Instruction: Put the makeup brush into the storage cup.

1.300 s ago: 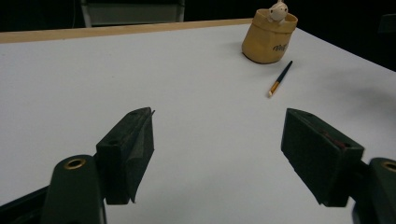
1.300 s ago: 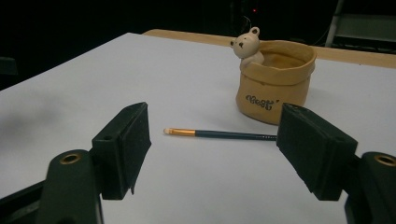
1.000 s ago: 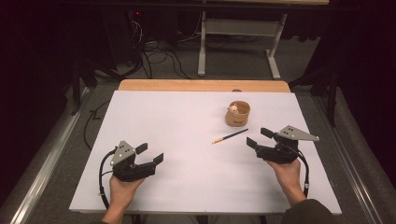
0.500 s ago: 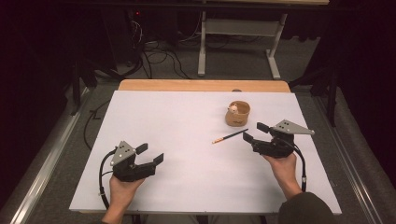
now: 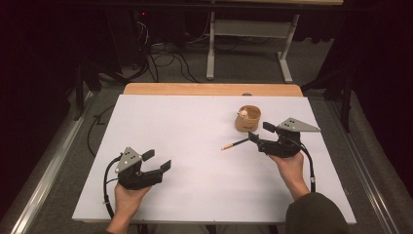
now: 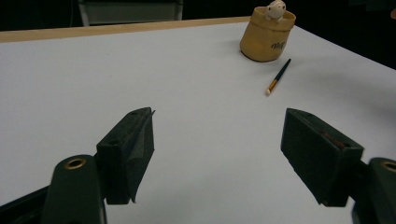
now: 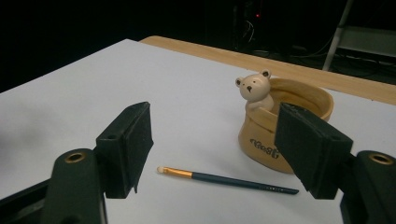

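Dark brush (image 7: 229,179) between right gripper (image 7: 212,149) fingers (image 7: 128,147)

Dark lettering on front wall of the tan bear cup (image 7: 268,148), low on its side; characters too blurred and tilted to read. No other text legible.

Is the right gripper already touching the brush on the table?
Apart. In the right gripper view, the brush lies flat on the table between the open jaws of the right gripper, with white surface visible around it.

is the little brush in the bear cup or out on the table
Out. The brush lies flat on the white table, just in front of the bear cup, between the right gripper's open jaws.
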`<control>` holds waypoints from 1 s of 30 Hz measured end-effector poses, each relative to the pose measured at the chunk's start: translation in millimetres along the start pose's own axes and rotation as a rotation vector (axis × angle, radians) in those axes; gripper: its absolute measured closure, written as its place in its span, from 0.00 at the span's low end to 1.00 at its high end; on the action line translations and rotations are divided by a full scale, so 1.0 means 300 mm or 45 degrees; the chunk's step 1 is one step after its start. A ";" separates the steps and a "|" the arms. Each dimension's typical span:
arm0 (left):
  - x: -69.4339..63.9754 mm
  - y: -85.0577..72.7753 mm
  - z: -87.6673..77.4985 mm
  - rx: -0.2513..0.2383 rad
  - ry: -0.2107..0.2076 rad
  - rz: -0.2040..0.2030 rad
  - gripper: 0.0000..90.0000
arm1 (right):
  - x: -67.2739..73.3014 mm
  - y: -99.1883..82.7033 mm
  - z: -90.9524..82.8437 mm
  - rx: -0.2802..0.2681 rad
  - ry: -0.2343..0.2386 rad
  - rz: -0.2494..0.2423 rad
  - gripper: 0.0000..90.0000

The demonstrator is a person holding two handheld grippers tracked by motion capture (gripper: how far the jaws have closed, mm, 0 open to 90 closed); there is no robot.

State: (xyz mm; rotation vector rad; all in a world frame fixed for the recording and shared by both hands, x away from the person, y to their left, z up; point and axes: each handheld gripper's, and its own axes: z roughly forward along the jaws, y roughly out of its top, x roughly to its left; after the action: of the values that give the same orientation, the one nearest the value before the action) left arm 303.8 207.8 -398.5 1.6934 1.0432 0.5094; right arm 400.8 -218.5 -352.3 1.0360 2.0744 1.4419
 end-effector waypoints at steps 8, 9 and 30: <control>0.000 -0.001 -0.001 0.001 -0.001 0.002 0.29 | -0.010 0.018 0.026 0.017 -0.010 0.000 0.33; 0.000 -0.001 -0.001 0.001 -0.001 0.002 0.29 | -0.010 0.018 0.026 0.017 -0.010 0.000 0.33; -0.002 0.001 0.002 0.001 -0.006 0.000 0.29 | -0.029 0.058 0.070 0.031 -0.013 0.008 0.33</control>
State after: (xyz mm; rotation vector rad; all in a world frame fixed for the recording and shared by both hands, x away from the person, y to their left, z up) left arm 304.0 207.1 -398.4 1.6943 1.0396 0.5048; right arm 426.7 -208.8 -344.8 1.0583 2.0879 1.4150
